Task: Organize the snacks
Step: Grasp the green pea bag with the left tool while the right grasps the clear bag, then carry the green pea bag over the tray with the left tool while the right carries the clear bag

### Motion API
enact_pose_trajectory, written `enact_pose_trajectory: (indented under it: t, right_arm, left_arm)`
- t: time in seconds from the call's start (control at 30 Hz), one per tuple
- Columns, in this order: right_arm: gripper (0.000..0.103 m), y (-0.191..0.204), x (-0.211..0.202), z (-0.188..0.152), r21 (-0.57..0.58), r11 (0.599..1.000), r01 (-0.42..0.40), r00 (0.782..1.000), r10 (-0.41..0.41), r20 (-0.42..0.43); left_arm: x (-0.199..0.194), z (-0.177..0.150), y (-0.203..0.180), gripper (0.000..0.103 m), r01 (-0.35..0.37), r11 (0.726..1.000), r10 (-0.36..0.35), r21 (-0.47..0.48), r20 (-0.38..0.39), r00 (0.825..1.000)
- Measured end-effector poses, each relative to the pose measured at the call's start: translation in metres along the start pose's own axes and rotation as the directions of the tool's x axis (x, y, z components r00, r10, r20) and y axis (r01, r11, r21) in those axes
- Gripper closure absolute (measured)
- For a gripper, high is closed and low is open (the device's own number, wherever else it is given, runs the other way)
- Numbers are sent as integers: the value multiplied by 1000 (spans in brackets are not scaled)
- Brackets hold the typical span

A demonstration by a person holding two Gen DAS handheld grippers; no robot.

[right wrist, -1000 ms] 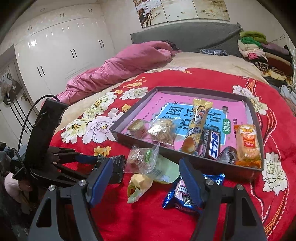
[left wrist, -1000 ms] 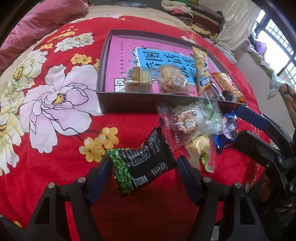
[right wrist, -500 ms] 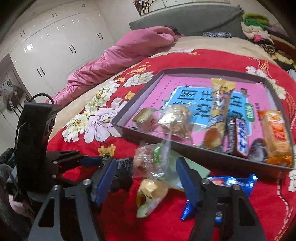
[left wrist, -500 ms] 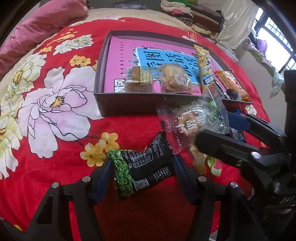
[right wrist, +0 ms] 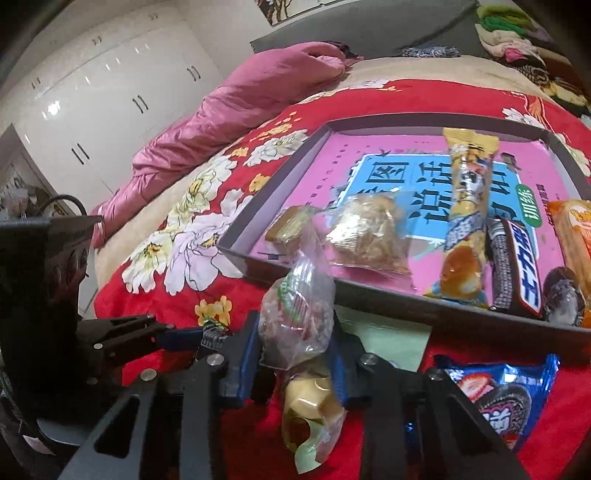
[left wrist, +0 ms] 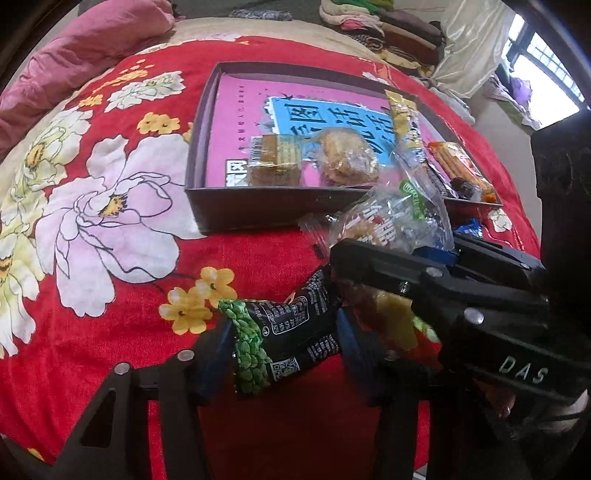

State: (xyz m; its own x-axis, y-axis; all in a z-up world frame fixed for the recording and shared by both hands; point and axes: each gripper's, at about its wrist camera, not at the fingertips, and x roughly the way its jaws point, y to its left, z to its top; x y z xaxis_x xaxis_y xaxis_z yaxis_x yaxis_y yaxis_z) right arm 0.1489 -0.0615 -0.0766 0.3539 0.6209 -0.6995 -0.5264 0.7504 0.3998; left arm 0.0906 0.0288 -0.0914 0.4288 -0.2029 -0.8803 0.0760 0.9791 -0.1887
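On the red flowered bedspread lies a black-and-green pea packet (left wrist: 284,339). My left gripper (left wrist: 282,347) has its jaws still closing, with both pads pressing the packet's ends. My right gripper (right wrist: 295,350) is closing too, and its blue pads squeeze a clear-wrapped snack (right wrist: 299,314). That snack stands up between them, just in front of the dark box (right wrist: 406,299). In the left wrist view the right gripper's near finger (left wrist: 388,266) crosses over the clear snack (left wrist: 391,221). A yellow sweet (right wrist: 314,410) lies under the right jaws.
The box (left wrist: 240,214) holds a pink book and several wrapped snacks. A blue biscuit packet (right wrist: 498,395) and a pale green sheet (right wrist: 388,343) lie in front of it. A pink duvet (right wrist: 240,99) is bunched behind, with folded clothes (left wrist: 388,26) at the far right.
My right gripper came forward and down over the clear-wrapped snack and its jaws narrowed onto it. The left jaws narrowed onto the pea packet, squeezing it shorter. The left hand stayed put.
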Motion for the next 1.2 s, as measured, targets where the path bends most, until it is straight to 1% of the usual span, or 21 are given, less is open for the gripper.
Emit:
enact_pose_trajectory:
  t: [0.07,0.27,0.5,0.6,0.77,1.0,1.2]
  right_arm:
    - [70,1,-5,1,-9,1000,-3,1000,3,15]
    - [70,4,-28,3,-27,1000,-13,998,15,64]
    - [70,-3,-45,-2,-20,1000,3,997,-1,79]
    - [69,-2,-53,-3,-32,999,10,996,-7,94]
    - [69,2,-61,-2,-47,999,18,994,-13,112]
    - [69,0,-69,-3,-41,999,26,992,-21,125]
    - [69,0,-78,-3,-43,999,32,989,-25,146]
  left_arm:
    - [0,0,-2,53,-6,1000,6,18,1,1000]
    - [-6,1,-1,60,20,1000,-20,17,17,1000]
    - [-12,1,-2,64,30,999,-30,25,22,999]
    - [-17,2,-3,69,35,999,-36,26,34,999]
    - [-25,2,-6,75,38,999,-40,33,48,998]
    - [-39,4,-14,77,46,998,-49,43,67,997]
    - [-58,9,-16,77,47,998,-51,37,109,993]
